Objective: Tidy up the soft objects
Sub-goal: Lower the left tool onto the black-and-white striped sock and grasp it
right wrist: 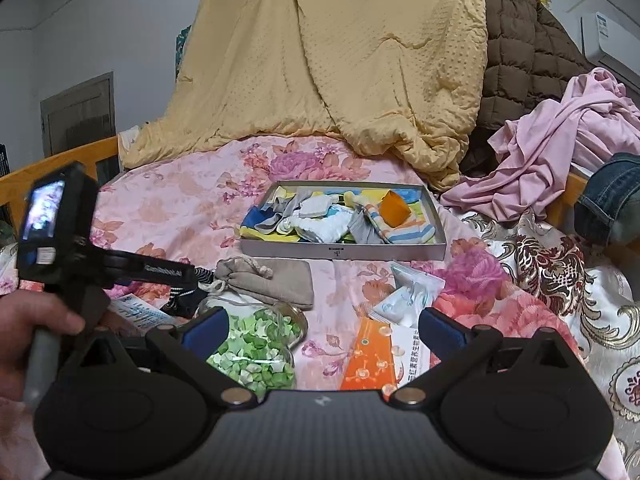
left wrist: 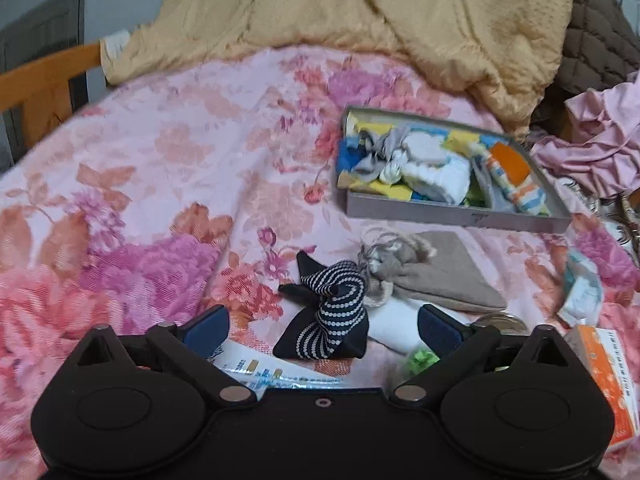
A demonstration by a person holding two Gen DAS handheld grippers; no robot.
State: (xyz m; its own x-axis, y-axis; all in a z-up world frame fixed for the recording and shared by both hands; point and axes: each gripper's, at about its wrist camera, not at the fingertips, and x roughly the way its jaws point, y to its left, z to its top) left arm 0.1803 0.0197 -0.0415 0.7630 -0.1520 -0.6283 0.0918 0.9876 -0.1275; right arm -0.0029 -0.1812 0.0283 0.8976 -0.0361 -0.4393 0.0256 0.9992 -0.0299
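The dark dotted sock (left wrist: 326, 314) lies twisted on the bed (left wrist: 160, 160), long axis running away between the released left tongs (left wrist: 323, 326); right tongs (right wrist: 323, 326) spread wide, gripping nothing.

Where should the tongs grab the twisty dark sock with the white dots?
Probably at the knotted middle of the dark dotted sock, where it bunches highest off the pink bedspread. Come from above, with the open left tongs straddling the twist; its flat ends lie too low to pinch well.
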